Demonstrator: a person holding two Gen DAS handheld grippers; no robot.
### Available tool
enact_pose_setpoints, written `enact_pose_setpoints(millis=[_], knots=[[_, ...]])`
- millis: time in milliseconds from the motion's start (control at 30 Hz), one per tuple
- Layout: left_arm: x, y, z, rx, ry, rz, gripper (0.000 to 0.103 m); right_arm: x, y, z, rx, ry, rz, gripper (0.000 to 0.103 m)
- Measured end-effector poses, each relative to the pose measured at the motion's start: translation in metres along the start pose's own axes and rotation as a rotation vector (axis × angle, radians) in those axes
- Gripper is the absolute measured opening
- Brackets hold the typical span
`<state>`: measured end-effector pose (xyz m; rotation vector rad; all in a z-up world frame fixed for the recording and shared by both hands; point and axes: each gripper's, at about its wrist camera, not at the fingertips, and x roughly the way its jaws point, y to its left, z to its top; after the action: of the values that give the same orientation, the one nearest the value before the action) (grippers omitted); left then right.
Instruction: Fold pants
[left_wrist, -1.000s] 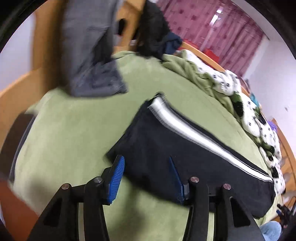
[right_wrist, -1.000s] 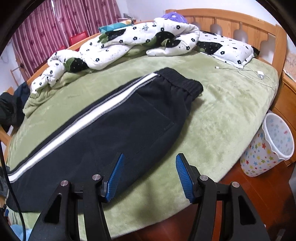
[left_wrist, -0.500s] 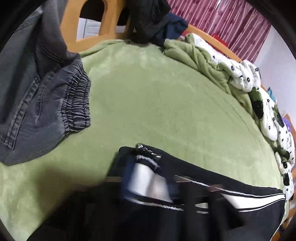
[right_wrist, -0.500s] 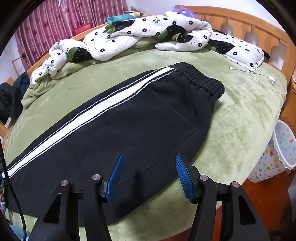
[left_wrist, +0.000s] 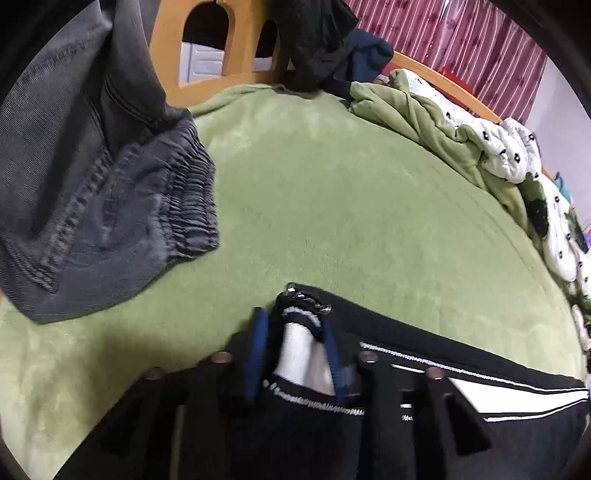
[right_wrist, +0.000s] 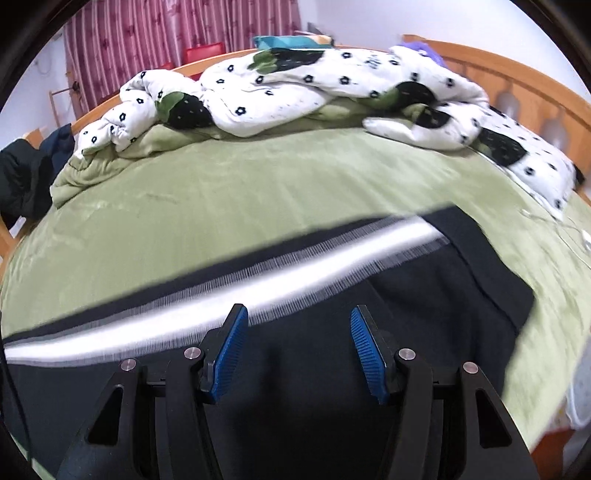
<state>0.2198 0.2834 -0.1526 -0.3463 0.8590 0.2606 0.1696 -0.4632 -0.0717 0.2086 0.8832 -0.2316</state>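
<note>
Black pants with a white side stripe (right_wrist: 424, 295) lie flat on the green bed. In the left wrist view my left gripper (left_wrist: 295, 350) is shut on the pants' leg cuff (left_wrist: 301, 332), bunching the white stripe between the blue pads. The rest of the leg (left_wrist: 461, 369) runs off to the right. In the right wrist view my right gripper (right_wrist: 295, 347) is open and empty, low over the black cloth near the waistband end (right_wrist: 480, 258).
Grey jeans (left_wrist: 92, 192) lie at the left of the green bedsheet (left_wrist: 351, 203). Dark clothes (left_wrist: 325, 48) hang on the wooden bed frame (left_wrist: 240, 44). A rumpled white and green duvet (right_wrist: 295, 85) lies along the far side. A white cable (right_wrist: 576, 236) lies at right.
My left gripper moved onto the leg cuff and shut on it. My right gripper moved forward over the pants towards the waistband and stayed open.
</note>
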Motion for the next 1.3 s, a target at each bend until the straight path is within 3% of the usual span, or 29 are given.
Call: enact_pose_setpoints(millis=[67,200,267,400,500,600,700,767,900,1100,1167,1200,1233,1300], knots=[[-0.009,-0.004,-0.001,0.013,-0.018,0.013,0.033,0.026,0.008,0.012,-0.032,0.026,0.025,0.057],[-0.032,-0.006,-0.006,0.002,-0.049,0.001,0.033,0.095,0.024,0.016,-0.116,0.156,-0.026,0.056],[-0.041,-0.007,-0.014,0.011,-0.034,-0.005,0.033,0.097,0.035,0.017,-0.168,0.104,-0.061,0.059],[-0.057,-0.011,-0.035,0.019,-0.007,-0.035,0.033,0.091,0.036,0.021,-0.134,0.098,-0.067,0.06],[-0.071,-0.015,-0.052,0.032,0.021,-0.064,0.033,0.065,0.037,0.017,-0.063,0.101,-0.01,0.059],[-0.095,-0.011,-0.079,0.027,0.051,-0.144,0.034,0.029,0.043,0.004,-0.045,0.058,0.006,0.059],[-0.113,0.005,-0.107,-0.036,0.08,-0.232,0.055,-0.017,0.054,-0.011,-0.061,-0.003,0.028,0.06],[-0.12,0.016,-0.126,-0.06,0.084,-0.283,0.055,-0.045,0.061,-0.018,-0.074,-0.033,0.029,0.06],[-0.103,0.043,-0.156,-0.149,0.118,-0.291,0.057,-0.091,0.07,-0.032,-0.092,-0.056,0.038,0.06],[-0.081,0.067,-0.146,-0.266,0.027,-0.288,0.051,-0.142,0.077,-0.036,-0.049,-0.065,0.053,0.06],[-0.069,0.072,-0.136,-0.295,0.034,-0.276,0.048,-0.155,0.082,-0.036,-0.03,-0.05,0.069,0.06],[-0.065,0.074,-0.132,-0.314,0.035,-0.279,0.043,-0.159,0.083,-0.036,-0.021,-0.041,0.085,0.06],[-0.062,0.077,-0.127,-0.334,0.035,-0.268,0.028,-0.163,0.085,-0.037,-0.008,-0.032,0.105,0.06],[-0.06,0.08,-0.121,-0.332,0.039,-0.272,0.015,-0.17,0.091,-0.041,-0.003,-0.033,0.131,0.06]])
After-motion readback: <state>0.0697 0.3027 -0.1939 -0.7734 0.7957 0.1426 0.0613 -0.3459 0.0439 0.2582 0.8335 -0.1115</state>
